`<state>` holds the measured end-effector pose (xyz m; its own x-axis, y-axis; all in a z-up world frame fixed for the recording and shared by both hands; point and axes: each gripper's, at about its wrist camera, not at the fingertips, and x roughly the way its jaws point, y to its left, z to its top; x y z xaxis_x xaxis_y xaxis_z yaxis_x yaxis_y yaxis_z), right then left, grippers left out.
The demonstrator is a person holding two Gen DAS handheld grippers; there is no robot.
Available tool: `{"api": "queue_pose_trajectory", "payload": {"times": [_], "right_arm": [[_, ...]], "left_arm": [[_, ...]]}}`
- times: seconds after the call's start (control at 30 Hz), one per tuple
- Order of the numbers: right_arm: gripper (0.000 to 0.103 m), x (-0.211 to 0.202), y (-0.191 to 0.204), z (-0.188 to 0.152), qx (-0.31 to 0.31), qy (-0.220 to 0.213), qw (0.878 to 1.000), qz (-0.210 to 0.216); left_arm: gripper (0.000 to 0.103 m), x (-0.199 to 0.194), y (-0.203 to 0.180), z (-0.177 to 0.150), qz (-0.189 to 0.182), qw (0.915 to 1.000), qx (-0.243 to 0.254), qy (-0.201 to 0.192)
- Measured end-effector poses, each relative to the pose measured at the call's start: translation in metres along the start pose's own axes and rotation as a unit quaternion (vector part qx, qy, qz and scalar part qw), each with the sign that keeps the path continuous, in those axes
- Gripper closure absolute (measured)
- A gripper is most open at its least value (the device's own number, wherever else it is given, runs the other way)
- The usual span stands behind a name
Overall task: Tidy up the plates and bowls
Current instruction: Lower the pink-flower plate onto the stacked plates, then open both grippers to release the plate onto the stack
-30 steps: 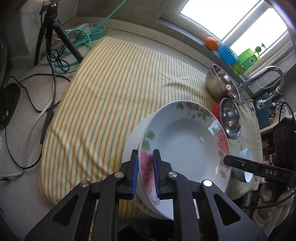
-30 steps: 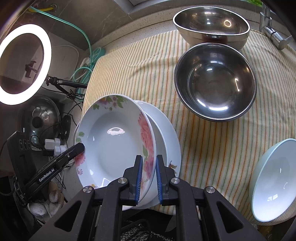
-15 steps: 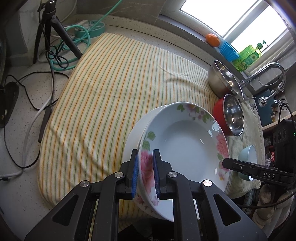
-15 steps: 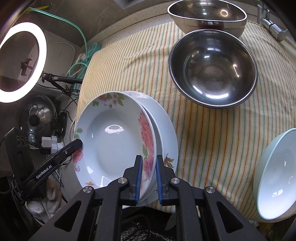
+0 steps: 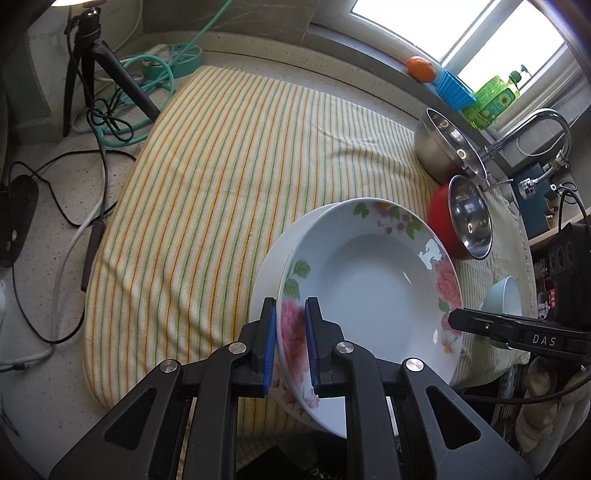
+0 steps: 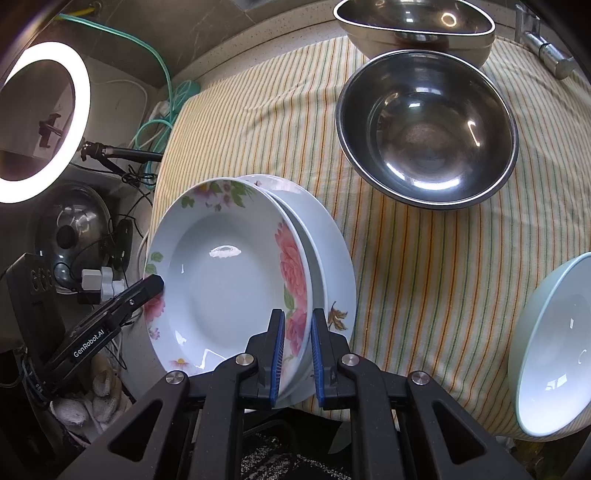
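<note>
A stack of flowered plates (image 5: 373, 291) is held between both grippers, lifted and tilted above the striped cloth (image 5: 207, 192). My left gripper (image 5: 290, 343) is shut on the rim at one side. My right gripper (image 6: 297, 350) is shut on the opposite rim of the same flowered plates (image 6: 229, 273). A plain white plate (image 6: 332, 258) sits under the top flowered one in the stack. A large steel bowl (image 6: 424, 136) and a second steel bowl (image 6: 413, 22) stand beyond on the cloth. A pale blue bowl (image 6: 554, 343) lies at the right.
A red-sided steel bowl (image 5: 465, 225) and another steel bowl (image 5: 443, 147) stand near the tap (image 5: 532, 129). A tripod (image 5: 92, 77) and cables (image 5: 122, 110) lie left of the cloth. A ring light (image 6: 44, 122) glows at the left.
Both grippers have carried the plate stack slightly toward the left side of the cloth, away from the steel bowls. The grip is unchanged.
</note>
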<state>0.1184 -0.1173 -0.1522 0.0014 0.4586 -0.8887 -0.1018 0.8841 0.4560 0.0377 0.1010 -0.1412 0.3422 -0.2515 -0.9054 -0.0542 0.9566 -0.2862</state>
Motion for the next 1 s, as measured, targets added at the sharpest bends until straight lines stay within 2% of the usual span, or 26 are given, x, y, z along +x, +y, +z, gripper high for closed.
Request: {"api": "queue_pose_trajectory", "payload": {"times": [0.33,0.8,1.0], "right_arm": [[0.09,0.002,0.004,0.0,-0.007,0.005,1.0,-0.009],[0.088,0.0,0.018,-0.004,-0.049,-0.004,0.997,-0.055],[0.087,-0.01,0.013,-0.004,-0.043,-0.022,0.998,-0.046]], "left_arm": [[0.089,0.005,0.006,-0.004,0.002,0.9999,-0.003,0.014],[0.087,0.009,0.005,-0.002,0.003,0.9999,0.001,0.016],[0.088,0.009,0.003,-0.002,0.004,0.9999,0.005,0.015]]}}
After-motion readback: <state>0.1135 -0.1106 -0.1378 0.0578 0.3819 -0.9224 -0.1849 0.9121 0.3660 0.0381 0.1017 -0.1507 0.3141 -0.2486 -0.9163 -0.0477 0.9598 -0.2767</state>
